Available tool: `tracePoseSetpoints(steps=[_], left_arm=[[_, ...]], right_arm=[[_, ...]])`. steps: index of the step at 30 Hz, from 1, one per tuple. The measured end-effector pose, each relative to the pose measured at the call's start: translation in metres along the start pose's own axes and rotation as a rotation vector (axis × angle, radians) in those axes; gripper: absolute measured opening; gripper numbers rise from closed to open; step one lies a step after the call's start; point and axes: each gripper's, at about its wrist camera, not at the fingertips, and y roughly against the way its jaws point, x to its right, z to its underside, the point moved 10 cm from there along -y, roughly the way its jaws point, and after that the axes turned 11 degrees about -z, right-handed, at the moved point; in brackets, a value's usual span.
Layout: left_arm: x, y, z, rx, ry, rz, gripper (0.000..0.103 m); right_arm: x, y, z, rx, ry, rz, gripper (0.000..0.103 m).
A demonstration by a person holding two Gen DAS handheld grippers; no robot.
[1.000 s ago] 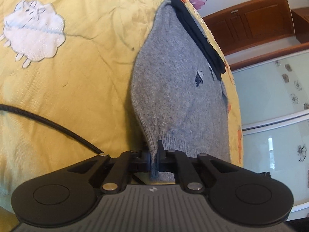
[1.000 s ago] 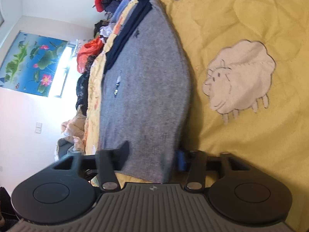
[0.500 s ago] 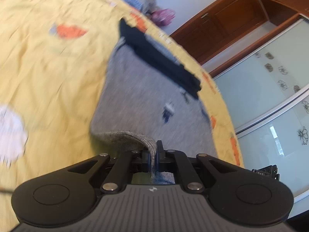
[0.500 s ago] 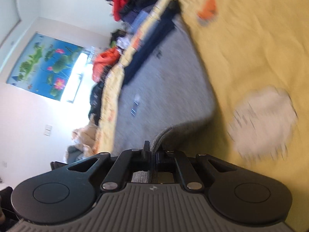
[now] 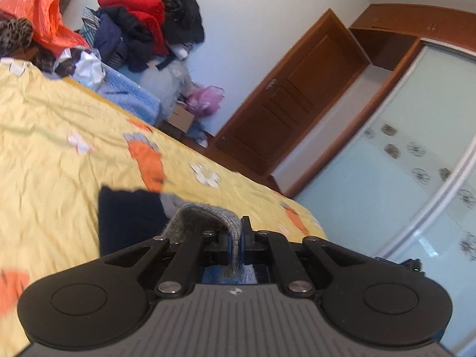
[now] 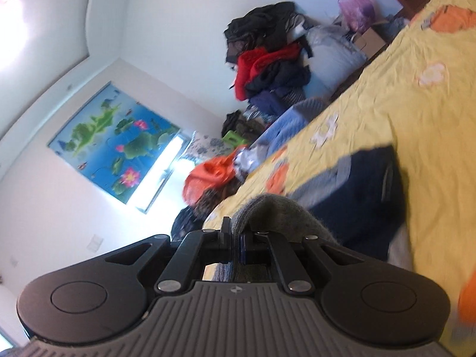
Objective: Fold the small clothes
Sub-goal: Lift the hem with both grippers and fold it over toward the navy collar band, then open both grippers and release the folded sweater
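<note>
I have 2 claws pinched on the same grey knitted wool garment (image 5: 202, 220), 1 edge in each. My left claw (image 5: 235, 242) is nearly closed, its pads squeezing a thin fold of the knit that arches up and over the left finger. My right claw (image 6: 235, 242) is closed just as far on its own fold, and the grey knit bulges up and drapes over the right finger. Beyond both claws lies the garment's navy blue band (image 5: 128, 220), flat on the yellow quilted bed cover with orange and white patches (image 5: 59, 154), so I judge that I am carrying the near edge over toward that far end to make a fold.

What could go wrong from here:

1. The grip is shallow. Each claw holds only a narrow lip of loose knit, and a quick pull could drag it out of 1 claw, dropping that corner and skewing the fold.
2. If my 2 claws travel at different speeds or heights, the carried edge lands crooked against the navy end.
3. The knit draped over my fingers may snag on the linkage when I let go, pulling the fold open again.
4. The lower layer is out of view beneath the claws, so I cannot tell whether it is bunching or sliding on the bed cover as I go.
5. The clothes pile (image 5: 142, 23) at the wall is well apart and no hazard.
</note>
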Motion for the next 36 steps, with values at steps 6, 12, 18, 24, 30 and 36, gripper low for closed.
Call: tracePoseSetpoints(steps=[6,12,18,24,30,36], left_arm=[[-0.062,-0.091,-0.041,0.019,0.073,-0.140,0.005],[-0.112,-0.159,-0.026,-0.055,0.037,-0.289,0.006],[-0.102,-0.130,-0.054,0.050,0.106,-0.244,0.033],[-0.109,-0.070,-0.036,0.160,0.078,-0.387,0.092],[-0.122,0.011,0.064,0.113,0.232,-0.390,0.092],[-0.130,0.051,0.133,0.088,0.456,-0.314,0.092]], right_arm=[[0.092,-0.029,-0.050,0.069,-0.089,0.126,0.014],[0.163,-0.057,-0.040,0.080,-0.191,0.207,0.026],[0.154,-0.047,-0.043,0.168,-0.116,0.216,0.071],[0.110,-0.013,-0.025,0.152,-0.026,0.182,0.071],[0.069,0.063,0.041,0.126,0.012,0.198,0.072],[0.076,0.109,0.118,0.128,-0.126,0.222,0.072]])
